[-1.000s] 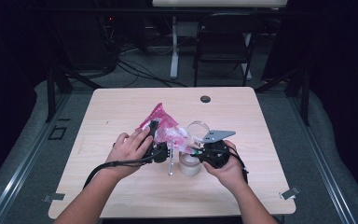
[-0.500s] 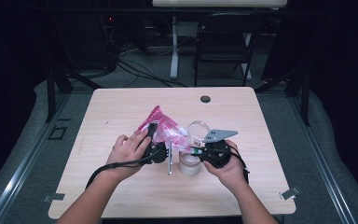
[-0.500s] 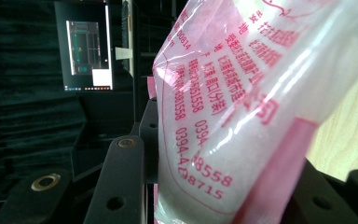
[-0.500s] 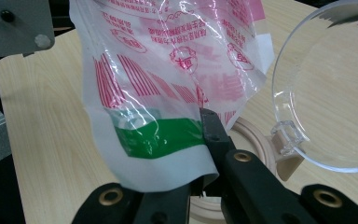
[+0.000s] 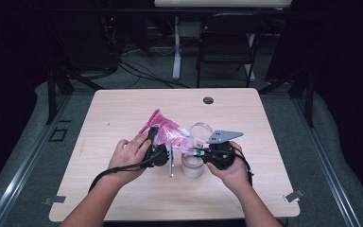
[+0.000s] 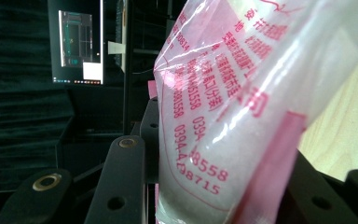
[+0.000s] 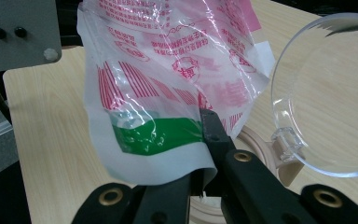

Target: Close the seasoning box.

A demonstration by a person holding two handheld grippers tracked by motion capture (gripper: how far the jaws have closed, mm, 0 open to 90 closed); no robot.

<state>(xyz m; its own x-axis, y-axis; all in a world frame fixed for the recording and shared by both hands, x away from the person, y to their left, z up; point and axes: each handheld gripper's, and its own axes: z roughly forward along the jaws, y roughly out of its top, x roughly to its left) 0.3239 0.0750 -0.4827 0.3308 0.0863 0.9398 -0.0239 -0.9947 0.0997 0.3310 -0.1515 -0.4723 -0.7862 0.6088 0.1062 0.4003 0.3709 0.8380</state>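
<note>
A pink and white printed plastic bag hangs over the middle of the table between both grippers. My left gripper is shut on the bag, which sits squeezed between its two black jaws. My right gripper is shut on the bag's lower edge, near a green band; its fingertips pinch the film. Under the bag stands a round whitish jar with a pale rim. Its clear hinged lid stands open.
A thin grey metal stick lies between the hands. A small black disc sits near the far edge of the wooden table. A dark chair and cables are on the floor behind.
</note>
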